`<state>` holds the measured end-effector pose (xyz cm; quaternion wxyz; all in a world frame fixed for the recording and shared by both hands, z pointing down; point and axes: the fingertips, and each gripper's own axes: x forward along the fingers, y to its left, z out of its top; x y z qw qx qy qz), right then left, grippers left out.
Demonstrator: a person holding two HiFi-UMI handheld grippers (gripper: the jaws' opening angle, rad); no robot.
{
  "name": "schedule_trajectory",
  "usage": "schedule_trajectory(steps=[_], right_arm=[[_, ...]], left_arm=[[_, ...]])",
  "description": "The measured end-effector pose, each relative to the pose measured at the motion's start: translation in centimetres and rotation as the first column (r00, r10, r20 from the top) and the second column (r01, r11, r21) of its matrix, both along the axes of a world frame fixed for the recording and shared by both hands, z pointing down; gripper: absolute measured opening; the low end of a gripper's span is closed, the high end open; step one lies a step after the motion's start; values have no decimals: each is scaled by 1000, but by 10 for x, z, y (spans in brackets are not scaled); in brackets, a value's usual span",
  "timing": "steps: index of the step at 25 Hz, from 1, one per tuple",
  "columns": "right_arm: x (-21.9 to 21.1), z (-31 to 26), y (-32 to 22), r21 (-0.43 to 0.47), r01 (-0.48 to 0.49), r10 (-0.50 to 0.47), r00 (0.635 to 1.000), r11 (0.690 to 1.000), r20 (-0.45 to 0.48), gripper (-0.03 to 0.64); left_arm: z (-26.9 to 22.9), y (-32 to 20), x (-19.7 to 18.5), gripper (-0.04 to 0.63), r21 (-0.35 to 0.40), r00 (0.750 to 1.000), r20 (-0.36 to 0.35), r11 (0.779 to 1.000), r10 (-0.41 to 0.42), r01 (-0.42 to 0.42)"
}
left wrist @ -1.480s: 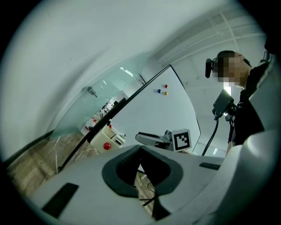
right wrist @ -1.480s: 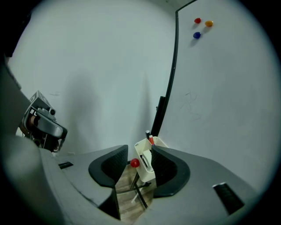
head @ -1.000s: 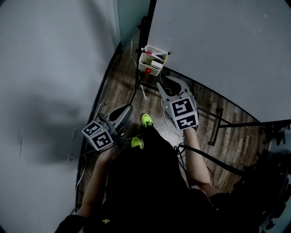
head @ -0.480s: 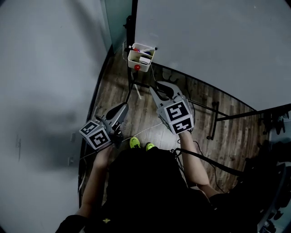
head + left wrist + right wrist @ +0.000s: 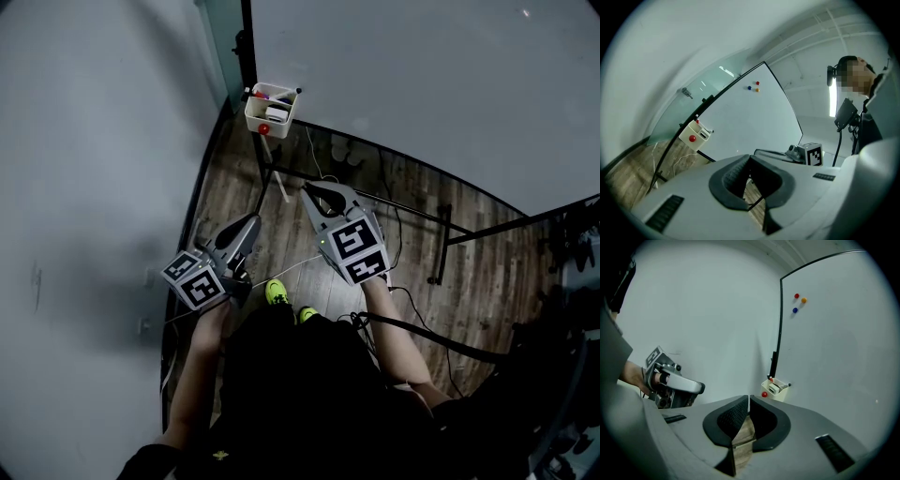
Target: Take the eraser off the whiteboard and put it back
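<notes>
The whiteboard (image 5: 422,84) stands ahead on the right, with three small magnets (image 5: 796,297) high on it. On its left edge hangs a white basket (image 5: 267,111), also seen in the right gripper view (image 5: 776,390). It holds markers, a red knob and a pale block that may be the eraser. My right gripper (image 5: 322,194) hangs over the floor short of the basket. Its jaws have just been closing and now stand shut with nothing between them. My left gripper (image 5: 247,228) is lower left, shut and empty.
A grey wall (image 5: 94,141) closes the left side. The board's black stand legs (image 5: 441,244) and loose cables (image 5: 375,319) cross the wooden floor (image 5: 234,187). My yellow shoes (image 5: 277,292) show just below the grippers.
The right gripper's jaws have drawn together from wide open. The basket and board edge have slid up and left in the head view. The shoes have stepped back.
</notes>
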<state>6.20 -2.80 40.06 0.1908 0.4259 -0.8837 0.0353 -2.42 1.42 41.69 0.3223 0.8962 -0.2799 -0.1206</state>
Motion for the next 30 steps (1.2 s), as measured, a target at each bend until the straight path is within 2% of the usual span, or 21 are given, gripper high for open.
schedule_trajectory(steps=[11,30], right_arm=[[29,-9,46,18,41,-41,999,999,35,6],[26,-8,134,7,167,-167,982,986,90,5]], left_arm=[[-11,48,31,12,27,999,23,999,-40,39],[-20,131,43,13,55,993,36,992,-113,111]])
